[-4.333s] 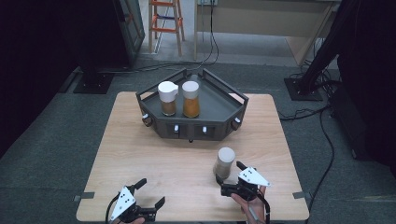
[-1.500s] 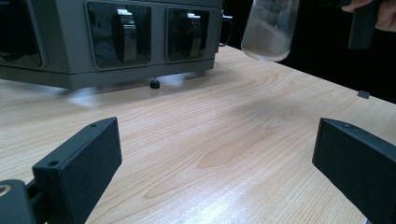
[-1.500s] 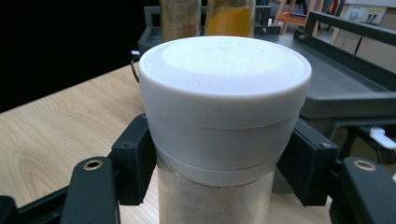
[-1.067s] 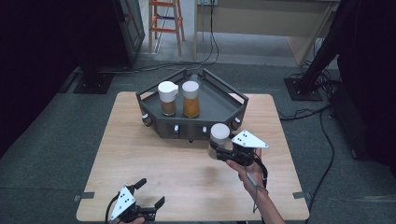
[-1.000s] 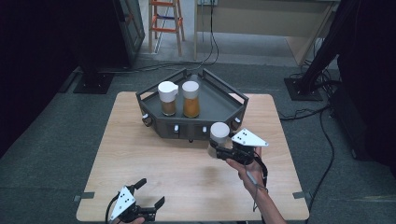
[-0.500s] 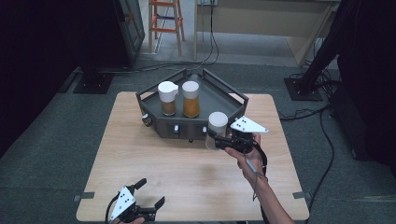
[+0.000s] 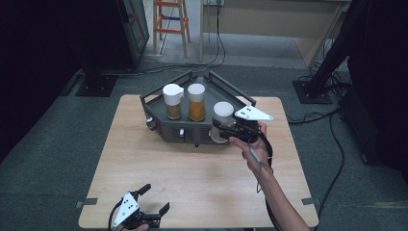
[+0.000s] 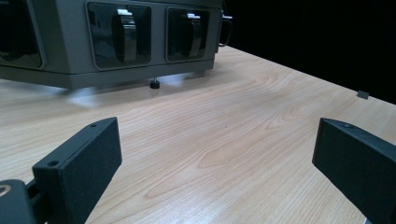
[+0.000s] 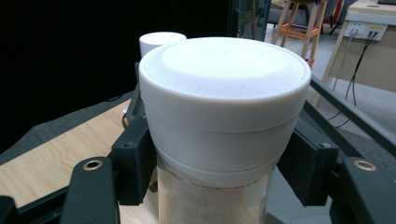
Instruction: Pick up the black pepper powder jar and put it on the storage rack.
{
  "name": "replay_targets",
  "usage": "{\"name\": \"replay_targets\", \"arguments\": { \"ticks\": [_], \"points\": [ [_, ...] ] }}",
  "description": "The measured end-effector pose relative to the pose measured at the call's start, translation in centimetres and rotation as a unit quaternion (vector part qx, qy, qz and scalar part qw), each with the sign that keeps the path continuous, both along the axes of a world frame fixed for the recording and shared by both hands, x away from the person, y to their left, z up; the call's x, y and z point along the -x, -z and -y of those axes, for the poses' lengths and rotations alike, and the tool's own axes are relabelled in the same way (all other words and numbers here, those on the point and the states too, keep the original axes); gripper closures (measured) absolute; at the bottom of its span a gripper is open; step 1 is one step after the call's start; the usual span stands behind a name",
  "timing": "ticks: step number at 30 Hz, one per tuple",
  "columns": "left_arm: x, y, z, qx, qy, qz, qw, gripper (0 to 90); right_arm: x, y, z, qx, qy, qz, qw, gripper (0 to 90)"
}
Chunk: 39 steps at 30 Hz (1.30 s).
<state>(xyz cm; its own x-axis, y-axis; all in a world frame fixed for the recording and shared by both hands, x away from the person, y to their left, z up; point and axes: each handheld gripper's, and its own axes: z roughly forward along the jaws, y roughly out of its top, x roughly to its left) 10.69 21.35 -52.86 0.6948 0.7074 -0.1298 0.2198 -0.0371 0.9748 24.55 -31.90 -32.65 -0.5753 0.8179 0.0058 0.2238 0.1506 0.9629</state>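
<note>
That white-lidded jar (image 7: pixel 222 120) with pale powder is standing upright, sitting at the gray tray's (image 7: pixel 159 98) right front edge, beside two amber-filled jars.

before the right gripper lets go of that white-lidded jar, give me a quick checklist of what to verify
1. Grip: right gripper jaws clamp the jar just under its white lid: ok.
2. Jar upright: ok.
3. Jar's base resting on the tray floor: cannot tell, base hidden.
4. Gap to the orange-filled jar beside it: apart, ok.
5. Free spot at the tray's right end: ok.
6. Left gripper open, low at the near table edge, out of the way: ok.
</note>
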Motion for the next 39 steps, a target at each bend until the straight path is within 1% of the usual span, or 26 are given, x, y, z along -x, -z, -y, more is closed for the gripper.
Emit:
{"name": "replay_targets", "arguments": {
  "ticks": [3, 7, 11, 13, 14, 16, 17, 20, 25, 26, 29, 36, 39],
  "points": [
    [0.0, 0.0, 0.0, -0.001, 0.000, 0.000, 1.0000, 1.2, -0.5, -0.4, -0.3, -0.001, 0.007, 0.001, 1.0000, 34.7],
    [0.0, 0.0, 0.0, -0.002, 0.001, -0.001, 1.0000, 1.2, -1.1, -0.7, -0.8, 0.004, 0.016, 0.006, 0.9998, 34.7],
    [0.0, 0.0, 0.0, -0.001, 0.001, -0.001, 1.0000, 1.2, -2.0, -0.8, -1.3, 0.006, 0.025, 0.000, 0.9997, 34.6],
    [0.0, 0.0, 0.0, -0.001, 0.001, -0.001, 1.0000, 1.2, -2.2, -0.9, -1.3, 0.007, 0.026, 0.001, 0.9996, 34.6],
    [0.0, 0.0, 0.0, 0.000, 0.001, -0.001, 1.0000, 1.2, -2.6, -0.9, -1.3, 0.007, 0.027, 0.002, 0.9996, 34.6],
    [0.0, 0.0, 0.0, 0.001, 0.001, 0.000, 1.0000, 1.2, -3.0, -1.0, -1.4, 0.007, 0.032, 0.000, 0.9995, 34.6],
    [0.0, 0.0, 0.0, 0.001, 0.001, 0.000, 1.0000, 1.2, -3.0, -1.0, -1.4, 0.007, 0.032, 0.000, 0.9995, 34.6],
    [0.0, 0.0, 0.0, 0.000, 0.001, -0.001, 1.0000, 1.2, -3.8, -1.1, -1.7, 0.011, 0.043, -0.003, 0.9990, 34.6],
    [0.0, 0.0, 0.0, 0.000, 0.001, -0.001, 1.0000, 1.2, -4.6, -1.1, -1.9, 0.013, 0.055, -0.004, 0.9984, 34.6],
    [0.0, 0.0, 0.0, -0.001, 0.001, -0.001, 1.0000, 1.2, -4.9, -0.9, -2.0, 0.014, 0.061, -0.003, 0.9981, 34.6],
    [0.0, 0.0, 0.0, 0.001, 0.002, 0.000, 1.0000, 1.2, -5.4, -0.7, -2.1, 0.011, 0.067, -0.005, 0.9977, 34.5],
    [0.0, 0.0, 0.0, 0.001, 0.003, 0.000, 1.0000, 1.2, -6.3, -0.4, -2.6, 0.026, 0.080, -0.006, 0.9965, 34.5],
    [0.0, 0.0, 0.0, 0.000, 0.004, 0.000, 1.0000, 1.2, -6.7, -0.2, -2.7, 0.025, 0.083, -0.009, 0.9962, 34.5]
  ]
}}
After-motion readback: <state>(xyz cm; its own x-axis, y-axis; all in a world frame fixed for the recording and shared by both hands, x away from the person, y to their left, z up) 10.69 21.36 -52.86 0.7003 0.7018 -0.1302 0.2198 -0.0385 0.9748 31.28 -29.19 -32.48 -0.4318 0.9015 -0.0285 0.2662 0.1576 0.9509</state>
